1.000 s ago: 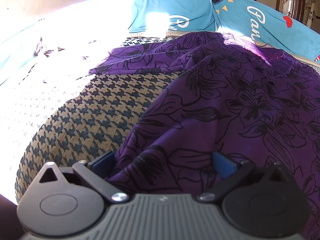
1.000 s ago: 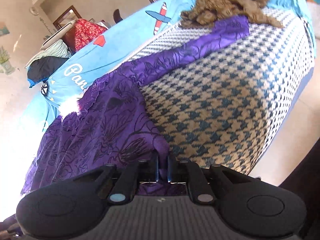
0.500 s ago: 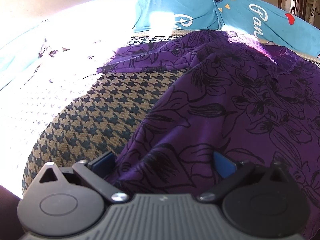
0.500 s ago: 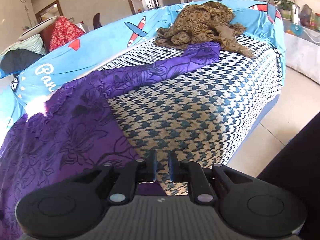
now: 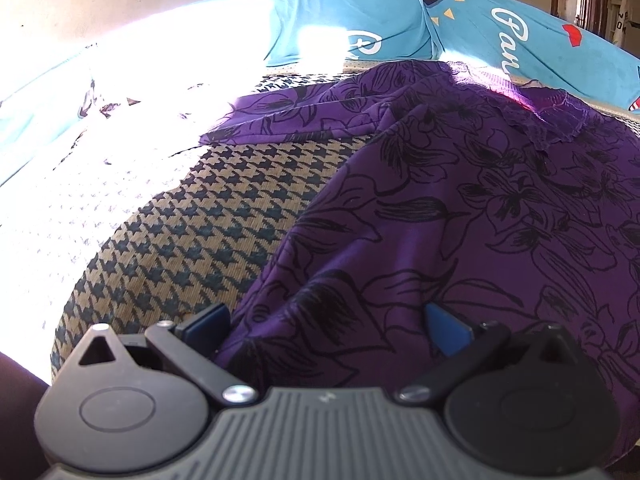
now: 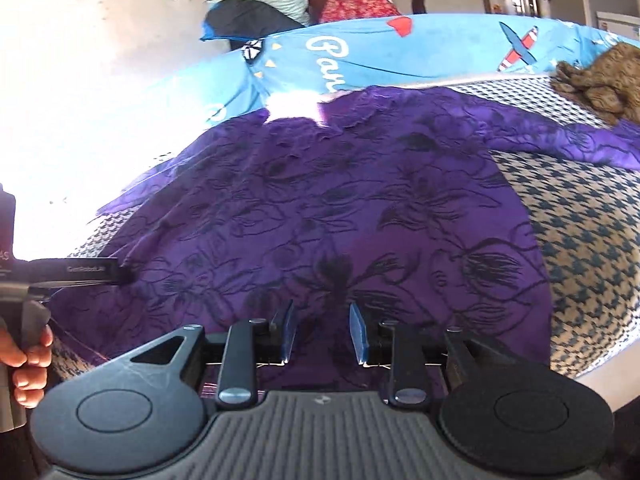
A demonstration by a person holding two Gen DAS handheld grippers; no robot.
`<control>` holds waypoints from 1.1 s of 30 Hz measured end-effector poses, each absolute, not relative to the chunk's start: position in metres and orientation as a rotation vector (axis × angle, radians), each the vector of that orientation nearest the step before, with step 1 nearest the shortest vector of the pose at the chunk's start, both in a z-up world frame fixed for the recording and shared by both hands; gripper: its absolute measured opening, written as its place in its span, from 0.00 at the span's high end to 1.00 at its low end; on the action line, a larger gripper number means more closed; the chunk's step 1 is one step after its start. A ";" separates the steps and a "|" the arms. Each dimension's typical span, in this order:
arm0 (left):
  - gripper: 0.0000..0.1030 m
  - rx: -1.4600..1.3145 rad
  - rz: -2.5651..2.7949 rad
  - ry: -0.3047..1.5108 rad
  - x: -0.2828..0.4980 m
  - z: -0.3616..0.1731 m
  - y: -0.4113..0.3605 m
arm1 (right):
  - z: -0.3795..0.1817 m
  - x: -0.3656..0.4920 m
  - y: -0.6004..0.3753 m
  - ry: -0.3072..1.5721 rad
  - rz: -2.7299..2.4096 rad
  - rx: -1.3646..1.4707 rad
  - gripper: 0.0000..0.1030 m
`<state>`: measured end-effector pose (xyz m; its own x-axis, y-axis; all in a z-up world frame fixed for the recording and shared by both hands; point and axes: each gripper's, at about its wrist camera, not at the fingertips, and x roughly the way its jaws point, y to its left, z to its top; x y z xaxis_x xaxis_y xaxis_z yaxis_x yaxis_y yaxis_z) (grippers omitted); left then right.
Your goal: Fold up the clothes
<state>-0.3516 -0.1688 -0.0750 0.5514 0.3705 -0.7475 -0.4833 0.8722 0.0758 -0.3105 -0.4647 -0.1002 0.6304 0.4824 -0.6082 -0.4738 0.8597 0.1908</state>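
Left hand-held gripper [image 5: 326, 322] first: in its own wrist view the jaws stand wide apart, with the near hem of the purple dress [image 5: 460, 216] bunched up between the blue pads [image 5: 446, 328]. Cloth fills the gap, but I can't see the pads squeezing it, so I wouldn't call it a grip. The dress spreads over the right half of this view on a houndstooth bed cover [image 5: 208, 224], one sleeve [image 5: 288, 120] running out to the left at the far side. Blue cushions [image 5: 360, 24] line the far edge, and the left is washed out by sun.

Right wrist view: the right hand-held gripper [image 6: 322, 332] is partly open and its jaws are opening. Nothing sits between the pads; the dress [image 6: 340, 208] just lies under them, flat across the middle of the bed. Its other sleeve [image 6: 560, 136] stretches to the far right, toward a brown crumpled garment [image 6: 604, 80]. The houndstooth cover [image 6: 580, 248] shows on the right. At the left edge a hand [image 6: 24, 360] holds the left gripper's grip, its dark finger [image 6: 92, 271] lying at the dress's left edge. Blue cushions [image 6: 400, 52] and a pile of clothes [image 6: 304, 4] are at the far side.
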 end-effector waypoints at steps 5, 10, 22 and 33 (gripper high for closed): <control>0.00 -0.136 0.500 0.845 -0.355 -0.074 -0.169 | -0.101 -0.314 -0.442 0.693 0.615 -0.033 0.61; 0.00 -0.136 0.500 0.842 -0.357 -0.075 -0.168 | -0.104 -0.322 -0.425 0.651 0.669 -0.096 0.61; 0.00 -0.151 0.559 0.850 -0.357 -0.078 -0.158 | -0.127 -0.324 -0.410 0.810 0.725 -0.240 0.58; 0.00 -0.156 0.535 0.827 -0.361 -0.072 -0.158 | -0.107 -0.351 -0.406 0.637 0.838 -0.288 0.59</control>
